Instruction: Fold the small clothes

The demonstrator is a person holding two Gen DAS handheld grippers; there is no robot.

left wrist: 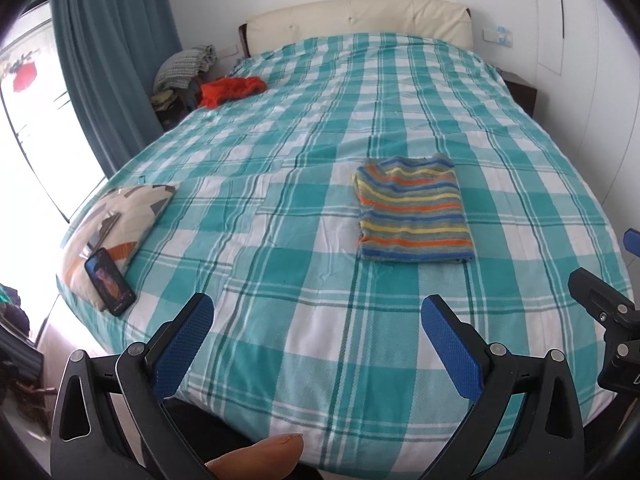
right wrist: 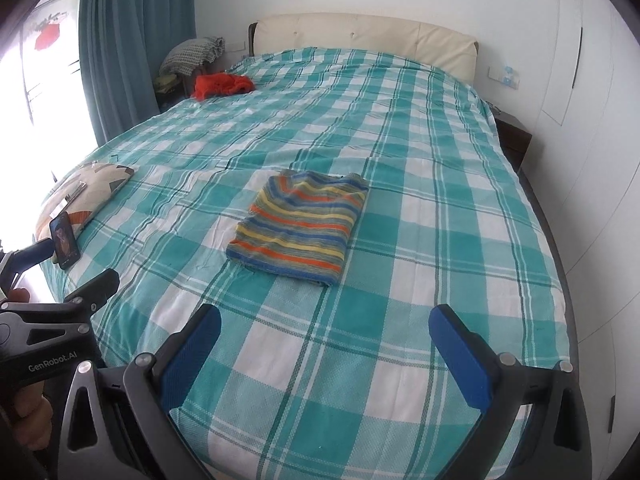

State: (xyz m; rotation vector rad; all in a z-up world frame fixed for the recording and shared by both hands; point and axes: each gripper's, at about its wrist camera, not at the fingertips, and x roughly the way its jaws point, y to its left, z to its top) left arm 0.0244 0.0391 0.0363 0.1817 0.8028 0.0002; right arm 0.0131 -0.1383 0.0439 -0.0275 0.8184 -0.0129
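Lying folded: the striped garment (left wrist: 414, 210) rests as a neat rectangle on the checked bedspread (left wrist: 280, 360), near the middle of the bed, and we see nothing touching it.
Garment against the tongs: it sits well ahead of both pairs; in the left wrist view we find it beyond the right-hand blue pad, in the right wrist view it lies ahead between the two pads and a little toward the left one.
Left tongs (left wrist: 318, 344): we see the jaws spread wide, bare bedspread between the blue pads (left wrist: 188, 344), nothing held.
Right tongs (right wrist: 324, 354): we see the jaws at full spread, only bedspread between the pads, nothing held.
Pose: we read both pairs as tilted down toward the bed from over its near edge, side by side and apart from each other.
Hand: a fingertip (left wrist: 260, 458) shows at the bottom of the left wrist view, under the left tongs; we make out part of a hand (right wrist: 28, 408) at the left edge of the right wrist view, beside the other tool's black body.
Other cloth: a red garment (left wrist: 230, 90) lies crumpled at the far left corner of the bed, well apart from the striped one.
Left side of the bed: a patterned cushion (left wrist: 120, 216) with a phone (left wrist: 110, 282) leaning on its near end.
Only in the right wrist view: lettering on the neighbouring tool's body, which reaches in front of the phone (right wrist: 64, 246).
Only in the left wrist view: the neighbouring tool's black frame at the right edge.
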